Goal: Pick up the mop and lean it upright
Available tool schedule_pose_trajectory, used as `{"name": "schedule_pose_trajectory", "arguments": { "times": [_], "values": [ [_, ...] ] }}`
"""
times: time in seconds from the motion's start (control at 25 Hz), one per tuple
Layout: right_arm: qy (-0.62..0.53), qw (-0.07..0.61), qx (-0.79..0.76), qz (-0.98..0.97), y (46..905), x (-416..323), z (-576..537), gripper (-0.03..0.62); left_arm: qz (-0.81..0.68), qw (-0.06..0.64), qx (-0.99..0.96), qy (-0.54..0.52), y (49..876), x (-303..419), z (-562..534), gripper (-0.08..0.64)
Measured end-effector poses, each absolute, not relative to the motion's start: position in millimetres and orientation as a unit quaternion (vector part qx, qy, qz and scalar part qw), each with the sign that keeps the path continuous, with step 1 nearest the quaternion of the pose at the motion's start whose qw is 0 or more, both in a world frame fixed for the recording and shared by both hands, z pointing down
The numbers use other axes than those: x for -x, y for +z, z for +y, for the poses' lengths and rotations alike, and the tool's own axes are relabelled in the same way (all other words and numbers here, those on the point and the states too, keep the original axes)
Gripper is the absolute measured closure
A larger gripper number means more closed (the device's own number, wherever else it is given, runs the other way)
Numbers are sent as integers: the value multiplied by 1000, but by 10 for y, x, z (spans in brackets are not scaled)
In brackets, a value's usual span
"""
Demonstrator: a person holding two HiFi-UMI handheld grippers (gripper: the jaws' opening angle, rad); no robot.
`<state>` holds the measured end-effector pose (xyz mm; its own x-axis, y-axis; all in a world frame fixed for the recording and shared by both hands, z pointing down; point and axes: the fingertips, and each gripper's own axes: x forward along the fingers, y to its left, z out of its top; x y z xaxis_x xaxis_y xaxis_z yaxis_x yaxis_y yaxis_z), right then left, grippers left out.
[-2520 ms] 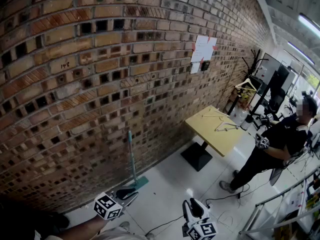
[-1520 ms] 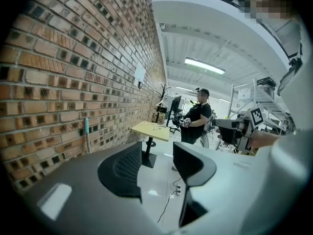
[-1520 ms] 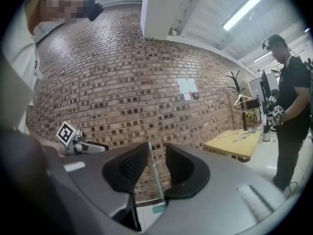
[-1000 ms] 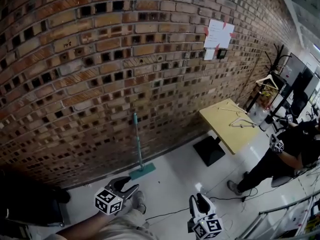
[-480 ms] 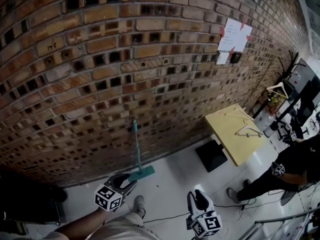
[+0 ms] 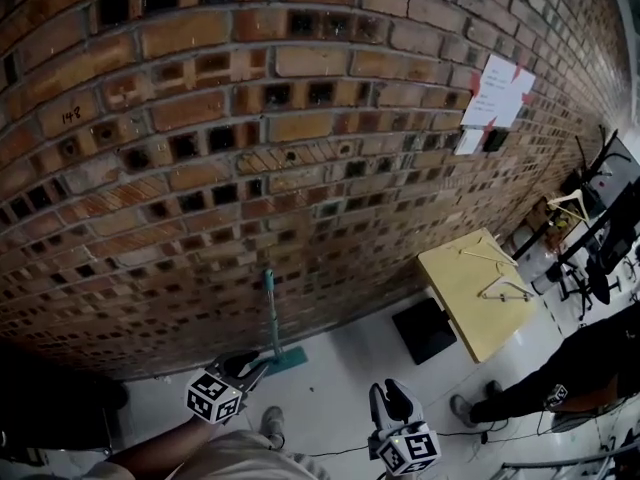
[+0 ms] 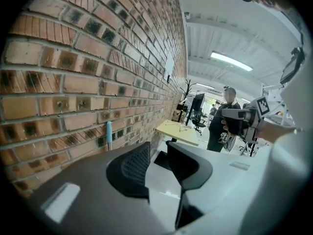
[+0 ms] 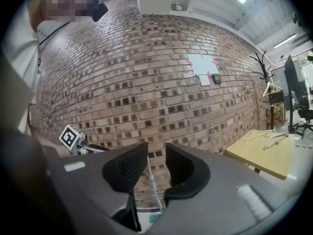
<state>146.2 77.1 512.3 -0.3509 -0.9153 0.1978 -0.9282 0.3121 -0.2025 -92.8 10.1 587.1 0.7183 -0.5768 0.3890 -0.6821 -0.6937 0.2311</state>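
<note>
The mop (image 6: 272, 313) stands upright against the brick wall, its teal handle up the bricks and its flat teal head (image 6: 285, 360) on the white floor. My left gripper (image 6: 255, 366) is just left of the mop head, close to the foot of the handle and not touching it. Its jaws have just been closing and stand almost together, with nothing between them (image 7: 157, 148). The handle's tip (image 7: 109, 131) shows to their left. My right gripper (image 6: 393, 393) hangs further right over the floor, jaws close together and empty (image 8: 156, 153), with the mop handle (image 8: 154, 190) beyond them.
A yellow table (image 6: 480, 298) on a black base (image 6: 425, 328) stands right of the mop, with wire hangers on it. A person in dark clothes (image 6: 560, 388) stands at the far right. A paper sheet (image 6: 500, 88) hangs on the wall. My shoe (image 6: 272, 423) is below.
Both grippers have moved closer to the wall and the mop. The left gripper's jaws have narrowed from a wide loop. The mop has not moved.
</note>
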Motion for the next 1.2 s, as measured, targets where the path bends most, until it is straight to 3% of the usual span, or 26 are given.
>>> {"name": "schedule_pose_trajectory", "arguments": {
  "times": [1.2],
  "values": [
    [153,68,-464,-870,5363,-1050,-510,482,-414,217,-867,172,6469,1030,-707,388]
  ]
}}
